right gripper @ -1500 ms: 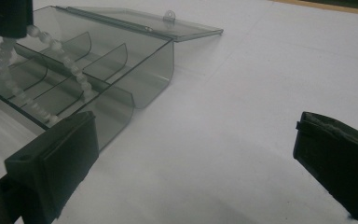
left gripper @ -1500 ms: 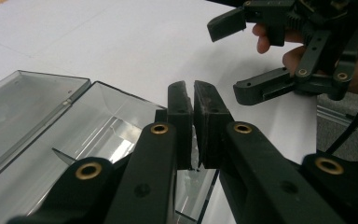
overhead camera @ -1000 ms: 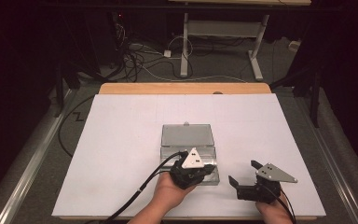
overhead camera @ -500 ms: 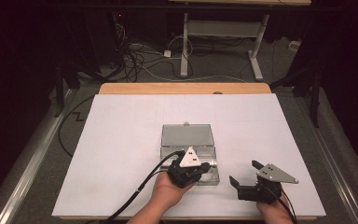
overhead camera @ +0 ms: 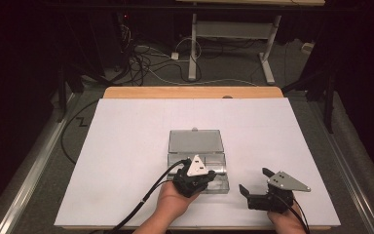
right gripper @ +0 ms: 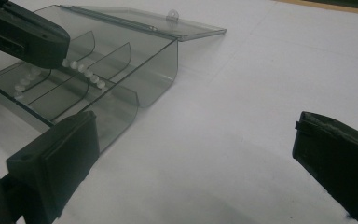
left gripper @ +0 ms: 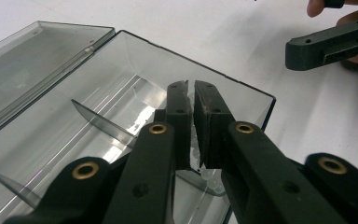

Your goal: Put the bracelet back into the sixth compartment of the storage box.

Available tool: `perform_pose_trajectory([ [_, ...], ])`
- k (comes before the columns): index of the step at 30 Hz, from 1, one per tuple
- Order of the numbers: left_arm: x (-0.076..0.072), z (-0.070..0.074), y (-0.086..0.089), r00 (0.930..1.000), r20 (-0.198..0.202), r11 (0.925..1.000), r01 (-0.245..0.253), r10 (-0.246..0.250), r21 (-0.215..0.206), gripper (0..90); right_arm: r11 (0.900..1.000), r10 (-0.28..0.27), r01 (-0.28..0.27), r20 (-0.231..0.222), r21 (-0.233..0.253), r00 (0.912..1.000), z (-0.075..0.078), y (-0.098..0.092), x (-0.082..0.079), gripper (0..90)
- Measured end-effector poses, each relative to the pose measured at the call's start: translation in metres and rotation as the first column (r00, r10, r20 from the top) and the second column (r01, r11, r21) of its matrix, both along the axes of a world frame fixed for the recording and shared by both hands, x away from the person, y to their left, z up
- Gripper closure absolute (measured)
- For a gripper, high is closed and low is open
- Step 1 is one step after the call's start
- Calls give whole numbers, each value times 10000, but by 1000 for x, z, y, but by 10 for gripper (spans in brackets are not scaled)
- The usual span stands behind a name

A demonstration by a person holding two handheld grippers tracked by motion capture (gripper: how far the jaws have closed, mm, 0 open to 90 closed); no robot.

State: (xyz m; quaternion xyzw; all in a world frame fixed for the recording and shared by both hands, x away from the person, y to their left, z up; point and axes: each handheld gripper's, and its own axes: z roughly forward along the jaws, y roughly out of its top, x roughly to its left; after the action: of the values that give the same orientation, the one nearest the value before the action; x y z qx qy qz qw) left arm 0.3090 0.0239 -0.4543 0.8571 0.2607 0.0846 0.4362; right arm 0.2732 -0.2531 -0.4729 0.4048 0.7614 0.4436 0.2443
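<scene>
A clear grey compartment box (overhead camera: 222,161) lies open on the white table, its lid (overhead camera: 195,141) folded flat behind it. My left gripper (overhead camera: 200,178) hangs over the box's front compartments. Its jaws (left gripper: 191,87) stand almost together inside a compartment. A short string of white beads (right gripper: 85,70) runs from the left gripper's tip down over a divider, and more beads (left gripper: 208,176) show under the jaws. My right gripper (overhead camera: 254,179) rests near the table's front edge, right of the box, with its jaws (right gripper: 196,149) wide apart and nothing between them.
The box's curved dividers (right gripper: 121,51) split it into several narrow compartments. A white sheet (overhead camera: 126,146) covers the table, with a wooden strip (overhead camera: 190,92) along the far edge. Cables and a desk frame (overhead camera: 229,34) lie on the floor beyond.
The left gripper has crept slightly leftward over the box. The right gripper has barely shifted.
</scene>
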Motion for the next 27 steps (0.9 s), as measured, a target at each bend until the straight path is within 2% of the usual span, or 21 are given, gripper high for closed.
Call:
perform_pose_trajectory([
  [3,1,0,1,10000,-57,10000,19,-19,-18,807,10000,20,-20,20,1,10000,0,1,0,17],
  [7,1,1,2,9999,-163,10000,36,-37,-63,727,10000,9,-9,43,12,10000,1,0,-1,16],
  [13,1,2,10,9994,-309,9991,108,-121,-412,602,10000,6,-6,12,2,10000,0,0,-1,16],
  [20,2,4,28,9983,-537,9964,184,-229,-825,453,10000,29,-29,4,-8,10000,0,1,0,16],
  [27,1,4,54,9981,-597,9914,-201,124,-1296,296,10000,27,-27,-30,-51,10000,-1,3,-1,16],
])
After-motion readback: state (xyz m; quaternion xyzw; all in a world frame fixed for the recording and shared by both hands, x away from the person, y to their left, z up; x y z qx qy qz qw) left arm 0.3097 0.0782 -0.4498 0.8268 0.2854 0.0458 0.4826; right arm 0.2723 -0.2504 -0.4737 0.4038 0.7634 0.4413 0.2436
